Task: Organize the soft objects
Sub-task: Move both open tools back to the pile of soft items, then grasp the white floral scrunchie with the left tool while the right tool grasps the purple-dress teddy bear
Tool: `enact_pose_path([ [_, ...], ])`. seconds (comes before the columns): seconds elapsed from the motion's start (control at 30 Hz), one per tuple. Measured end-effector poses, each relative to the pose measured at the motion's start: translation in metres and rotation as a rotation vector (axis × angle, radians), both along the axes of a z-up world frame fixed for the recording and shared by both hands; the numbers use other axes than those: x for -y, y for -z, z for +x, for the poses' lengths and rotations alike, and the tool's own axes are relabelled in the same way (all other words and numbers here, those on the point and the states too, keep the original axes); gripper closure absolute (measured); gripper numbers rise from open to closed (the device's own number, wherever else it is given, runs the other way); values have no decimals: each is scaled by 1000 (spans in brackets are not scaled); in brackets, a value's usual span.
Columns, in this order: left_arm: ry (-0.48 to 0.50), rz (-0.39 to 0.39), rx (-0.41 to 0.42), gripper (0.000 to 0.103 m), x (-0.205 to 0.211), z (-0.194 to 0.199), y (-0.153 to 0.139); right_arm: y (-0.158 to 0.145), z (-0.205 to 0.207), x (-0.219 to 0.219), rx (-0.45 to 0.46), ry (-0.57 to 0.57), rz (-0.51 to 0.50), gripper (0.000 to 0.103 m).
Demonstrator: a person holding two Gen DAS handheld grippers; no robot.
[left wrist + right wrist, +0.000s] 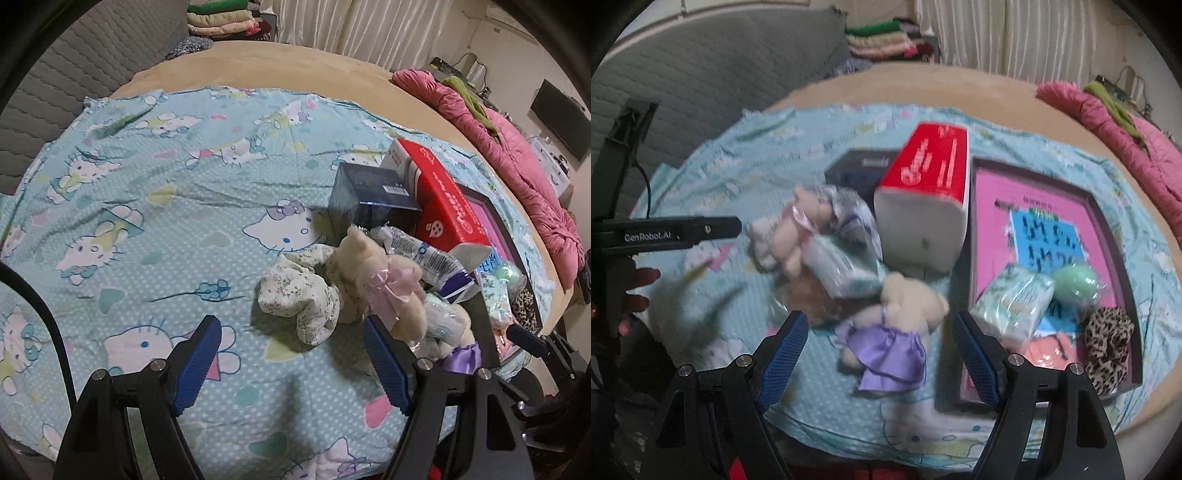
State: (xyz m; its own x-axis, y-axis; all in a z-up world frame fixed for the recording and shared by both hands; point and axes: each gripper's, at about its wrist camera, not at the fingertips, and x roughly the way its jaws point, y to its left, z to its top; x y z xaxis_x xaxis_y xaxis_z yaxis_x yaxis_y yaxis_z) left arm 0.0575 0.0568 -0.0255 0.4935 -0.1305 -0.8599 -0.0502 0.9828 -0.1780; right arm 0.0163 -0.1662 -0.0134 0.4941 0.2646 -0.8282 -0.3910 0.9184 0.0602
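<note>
Blue ribbed pads line both pairs of fingers, and both pairs stand wide apart with nothing between them. The right gripper (879, 354) hangs just above the bear in the purple dress (886, 332), which lies on its side on the bed's Hello Kitty sheet (147, 206), between the pads but not touched by them as far as the blurred right view lets me tell. The left gripper (291, 362) points at the floral scrunchie (299, 299), which lies against the bear with the pink bow (373, 280).

Further out, a tissue pack (846, 266) leans into that pink-bow bear, with the red box (927, 206) and a dark blue box (369, 195) behind the heap. To the right sits the dark-rimmed tray (1108, 221) with a pink bottom, already holding another tissue pack (1012, 306), a green ball (1075, 284) and a leopard scrunchie (1108, 343).

The tray looks like the goal for the soft things. The risks, as I judge them: the plush compresses, so a shallow pinch on the satin dress may slip free mid-carry; the heap is tangled, so lifting one piece may drag the scrunchie or tissue pack along; and the two grippers work near each other, so they could collide.
</note>
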Motion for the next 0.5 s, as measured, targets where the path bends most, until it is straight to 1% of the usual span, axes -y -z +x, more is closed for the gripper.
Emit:
enact_pose_path([
  [0.13,9,-13,-7,25,1,5,9,16,4,-10,-37,-29,-72,22],
  [0.3,14,-22,-6,25,-1,11,16,35,10,-25,-59,-62,-175,22],
  [0.4,16,-36,-14,25,-2,15,21,44,14,-28,-65,-66,-208,21],
  [0.43,15,-39,-15,25,-3,16,22,47,17,-29,-67,-68,-222,23],
  [0.47,14,-40,-15,25,-3,19,24,49,19,-29,-71,-71,-225,28],
  [0.5,15,-40,-15,25,-3,21,25,53,22,-30,-74,-68,-242,30],
])
